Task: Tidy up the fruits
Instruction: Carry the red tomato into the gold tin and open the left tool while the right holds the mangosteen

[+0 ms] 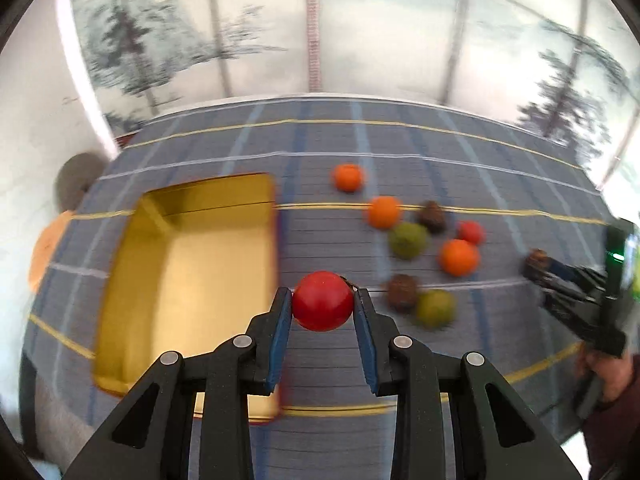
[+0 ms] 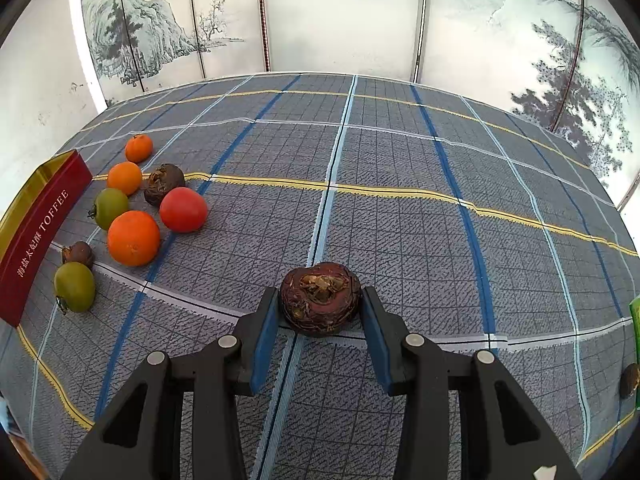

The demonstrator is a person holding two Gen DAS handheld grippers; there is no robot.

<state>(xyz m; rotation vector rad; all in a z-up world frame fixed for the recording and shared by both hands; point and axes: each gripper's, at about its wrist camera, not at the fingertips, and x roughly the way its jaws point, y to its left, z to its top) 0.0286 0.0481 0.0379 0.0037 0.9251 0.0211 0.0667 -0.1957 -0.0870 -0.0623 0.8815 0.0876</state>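
Observation:
A round red fruit [image 1: 322,300] hangs above the checked cloth, just right of an open gold tin [image 1: 192,272], with my left gripper [image 1: 323,294] shut on it. My right gripper [image 2: 320,300] is shut on a dark brown, rough fruit [image 2: 320,298] low over the cloth. The left wrist view shows that gripper [image 1: 538,266] at the far right. Loose fruit lies between the two grippers: oranges [image 2: 133,238], green fruits [image 2: 74,287], brown ones [image 2: 164,183] and a red one [image 2: 183,209].
The tin's red side [image 2: 40,232] reads TOFFEE and stands left of the fruit pile. A green box edge [image 2: 635,320] and another brown fruit [image 2: 630,380] sit at the far right. A painted folding screen [image 2: 344,20] backs the table. A person's hand [image 1: 608,376] holds the right gripper.

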